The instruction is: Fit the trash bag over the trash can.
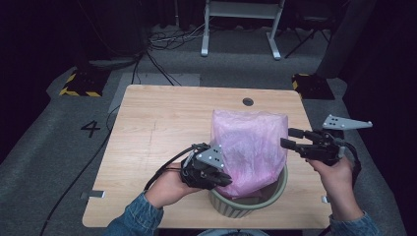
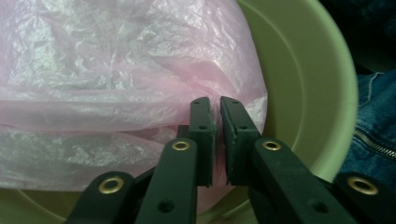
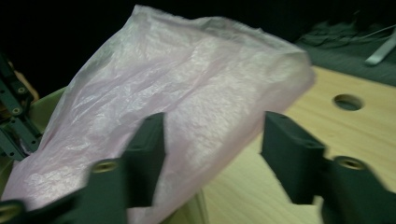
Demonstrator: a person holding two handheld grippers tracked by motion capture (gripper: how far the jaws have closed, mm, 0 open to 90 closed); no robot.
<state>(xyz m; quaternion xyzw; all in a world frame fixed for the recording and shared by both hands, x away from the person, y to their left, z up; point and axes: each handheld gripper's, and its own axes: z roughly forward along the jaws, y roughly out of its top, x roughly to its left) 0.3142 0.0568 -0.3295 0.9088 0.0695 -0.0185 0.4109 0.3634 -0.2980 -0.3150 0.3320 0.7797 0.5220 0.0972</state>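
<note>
While the thin pink plastic bag (image 1: 248, 147) stands puffed up out of the round pale-green ribbed bin (image 1: 275, 192), lining it is only half done.
My left gripper (image 2: 216, 123) pinches the film at the bin's near rim; my right gripper (image 1: 291, 138), jaws apart and empty, hangs just beside the bag above the bin's far side.

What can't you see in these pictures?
- Inside of the green bin: covered by the pink bag, high view.
- Film between the left tool pads: too thin to tell, left gripper view.
- Right tool: blurred, right gripper view.
</note>
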